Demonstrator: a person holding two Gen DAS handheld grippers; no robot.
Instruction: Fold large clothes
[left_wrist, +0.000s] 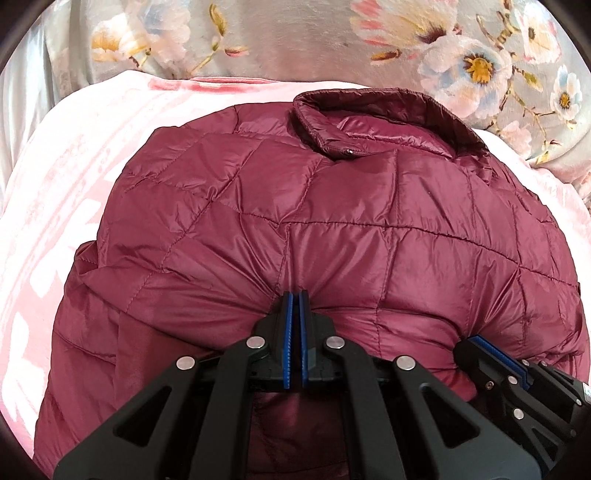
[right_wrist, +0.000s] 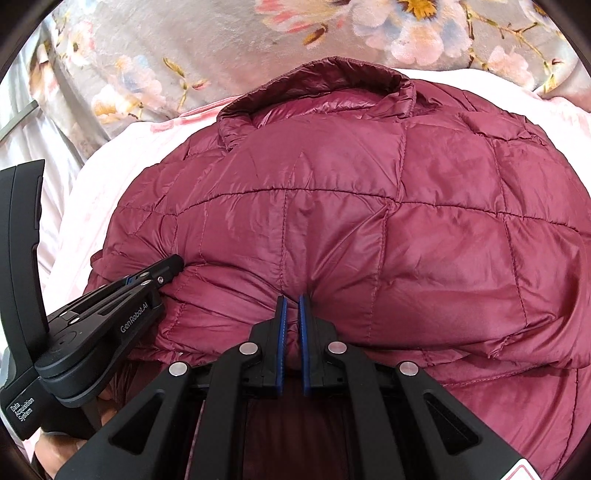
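jacket (left_wrist: 332, 206): maroon quilted puffer, lying on a pink blanket (left_wrist: 66, 177), collar (left_wrist: 373, 122) at the far end, near edge folded up into a puffy roll toward the cameras.
collar: stands up w/ a rolled rim, zip end visible at its left corner in the left wrist view; sits just short of the floral sheet (left_wrist: 295, 40).
left gripper (left_wrist: 295, 295): blue pads pressed together, pinching the jacket's folded near edge; fabric puckers into creases around the tips. also seen from the right wrist view (right_wrist: 173, 264), low left, tips buried in the fold.
right gripper (right_wrist: 290, 299): pads nearly closed w/ a thin wad of jacket fabric caught between them, same folded edge, creases radiating from the grip. in the left wrist view it shows at lower right (left_wrist: 469, 341), tips pushed into the roll.
spacing: both grippers on the same near edge, side by side, left one to the left, well short of the collar.
blanket: pale pink w/ a lighter pattern, under the jacket, showing on both sides & behind it.
floral sheet: grey w/ pink, white & yellow flowers, beyond the blanket at the top of both views.
hand (right_wrist: 55, 454): part of a hand shows under the left gripper's handle, bottom left of the right wrist view.
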